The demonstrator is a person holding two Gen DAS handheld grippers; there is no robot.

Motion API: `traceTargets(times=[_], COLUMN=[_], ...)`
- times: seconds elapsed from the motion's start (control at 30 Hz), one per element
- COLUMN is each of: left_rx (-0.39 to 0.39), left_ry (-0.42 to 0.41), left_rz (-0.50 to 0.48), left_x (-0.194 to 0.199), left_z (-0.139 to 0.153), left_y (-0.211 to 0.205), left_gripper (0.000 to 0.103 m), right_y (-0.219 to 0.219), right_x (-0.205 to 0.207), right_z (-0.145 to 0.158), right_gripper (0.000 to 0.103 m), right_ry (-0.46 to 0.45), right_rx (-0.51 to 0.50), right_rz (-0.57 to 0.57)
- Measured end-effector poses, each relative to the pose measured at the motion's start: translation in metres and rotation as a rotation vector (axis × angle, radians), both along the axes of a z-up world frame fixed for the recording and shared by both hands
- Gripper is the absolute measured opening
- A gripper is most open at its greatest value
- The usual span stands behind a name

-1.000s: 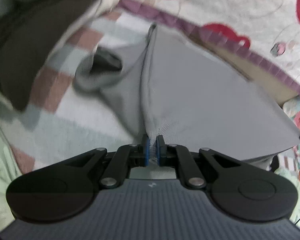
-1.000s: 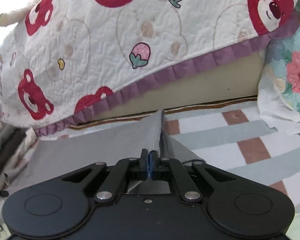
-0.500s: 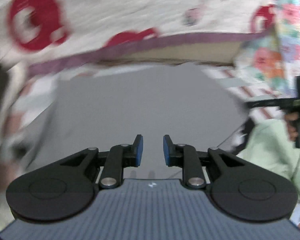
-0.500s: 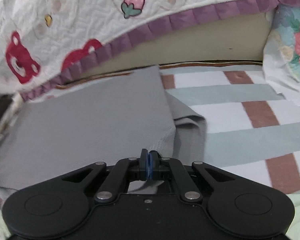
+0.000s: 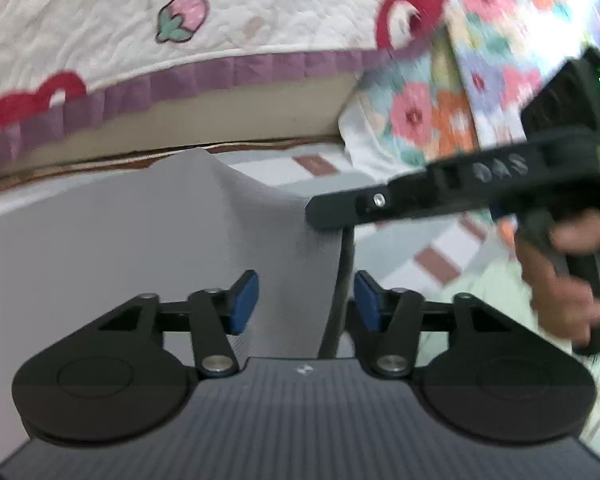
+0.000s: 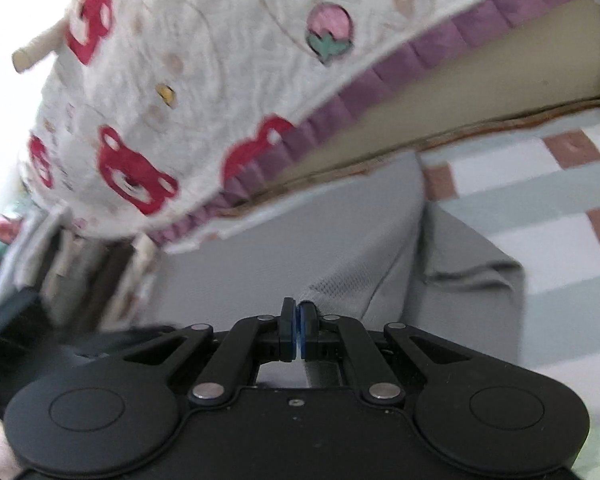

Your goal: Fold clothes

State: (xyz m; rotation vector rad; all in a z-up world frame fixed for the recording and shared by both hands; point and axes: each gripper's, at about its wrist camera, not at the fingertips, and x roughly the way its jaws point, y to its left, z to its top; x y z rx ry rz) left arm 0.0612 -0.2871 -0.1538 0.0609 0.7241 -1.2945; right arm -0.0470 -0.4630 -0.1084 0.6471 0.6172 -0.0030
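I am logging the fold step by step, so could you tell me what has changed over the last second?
The left gripper let go of the grey garment: its jaws, shut on the cloth a second ago, now stand wide open above it. The garment went from bunched and lifted to mostly flat on the checked sheet. The right gripper stays clamped on the garment's edge, and the bear quilt has not moved.

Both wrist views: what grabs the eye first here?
The grey garment fills the middle of both views, its edge pinched in the shut right gripper and pulled up. The left gripper hangs open over its right edge. Behind, a white quilt with red bears and a purple frill drapes over the bed's side.
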Motion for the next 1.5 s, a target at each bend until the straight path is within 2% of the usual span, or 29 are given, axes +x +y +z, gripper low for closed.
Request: traceTargets(times=[0.1,0.13,0.17,0.23,0.3,0.37,0.43,0.47,0.5,0.53,0.6,0.67,0.73,0.77,0.9,0.97,1.1,1.17,1.23,1.27,1.3,1.33,1.4,1.5], left_rx=[-0.004,0.001,-0.002,0.017,0.048,0.085,0.111,0.122,0.131,0.128,0.098,0.085,0.075,0.070,0.046,0.051,0.058,0.058,0.065,0.068,0.070,0.073,0.078,0.081], left_ry=[0.066,0.079,0.082,0.071,0.058,0.073,0.130,0.177,0.232,0.297,0.359,0.335,0.294,0.273,0.273,0.291,0.324,0.322,0.311,0.309,0.306,0.303,0.298,0.290], left_rz=[0.051,0.055,0.054,0.070,0.100,0.178,0.258,0.294,0.318,0.340,0.380,0.418,0.433,0.440,0.434,0.423,0.401,0.388,0.380,0.379,0.379,0.378,0.376,0.367], left_x=[0.013,0.017,0.020,0.025,0.032,0.043,0.057,0.066,0.075,0.086,0.102,0.112,0.115,0.117,0.120,0.121,0.121,0.120,0.117,0.116,0.115,0.114,0.112,0.110], left_z=[-0.011,-0.013,-0.014,-0.015,-0.015,-0.019,-0.026,-0.031,-0.035,-0.040,-0.045,-0.042,-0.037,-0.035,-0.034,-0.036,-0.040,-0.039,-0.038,-0.038,-0.038,-0.038,-0.039,-0.040], left_y=[-0.007,-0.009,-0.009,-0.006,-0.003,0.007,0.019,0.027,0.035,0.044,0.062,0.073,0.076,0.078,0.082,0.084,0.087,0.087,0.087,0.087,0.087,0.086,0.086,0.086], left_gripper=[0.057,0.054,0.032,0.006,0.004,0.002,0.002,0.002,0.002,0.002,0.002,0.001,0.001,0.001,0.001,0.001,0.001,0.001,0.001,0.001,0.001,0.001,0.001,0.001], right_y=[0.003,0.005,0.005,0.005,0.004,0.001,-0.005,-0.011,-0.015,-0.016,-0.007,0.004,0.012,0.012,0.004,-0.008,-0.041,-0.046,-0.047,-0.046,-0.045,-0.043,-0.041,-0.067], right_x=[0.008,0.011,0.013,0.017,0.023,0.026,0.030,0.032,0.035,0.040,0.056,0.069,0.080,0.084,0.100,0.099,0.084,0.076,0.075,0.075,0.076,0.082,0.097,0.114], right_z=[0.002,0.002,0.003,0.005,0.005,0.009,0.014,0.015,0.013,0.008,-0.013,-0.033,-0.047,-0.051,-0.065,-0.070,-0.076,-0.078,-0.078,-0.078,-0.078,-0.077,-0.075,-0.054], right_gripper=[0.004,0.004,0.004,0.004,0.004,0.008,0.011,0.018,0.019,0.019,0.020,0.021,0.039,0.051,0.061,0.067,0.068,0.068,0.061,0.048,0.010,0.006,0.006,0.006], right_ry=[-0.005,0.000,0.003,0.003,0.006,0.005,0.009,0.024,0.046,0.084,0.211,0.298,0.345,0.352,0.385,0.378,0.350,0.330,0.342,0.351,0.362,0.382,0.425,0.405], right_rx=[-0.001,-0.004,-0.007,-0.004,-0.017,-0.104,-0.210,-0.261,-0.318,-0.411,-0.636,-0.771,-0.829,-0.836,-0.832,-0.746,-0.447,-0.396,-0.413,-0.430,-0.464,-0.535,-0.694,-0.786], right_rz=[0.034,0.046,0.055,0.084,0.116,0.110,0.087,0.068,0.065,0.073,0.147,0.233,0.274,0.263,0.158,0.060,-0.156,-0.238,-0.278,-0.293,-0.292,-0.266,-0.206,-0.227])
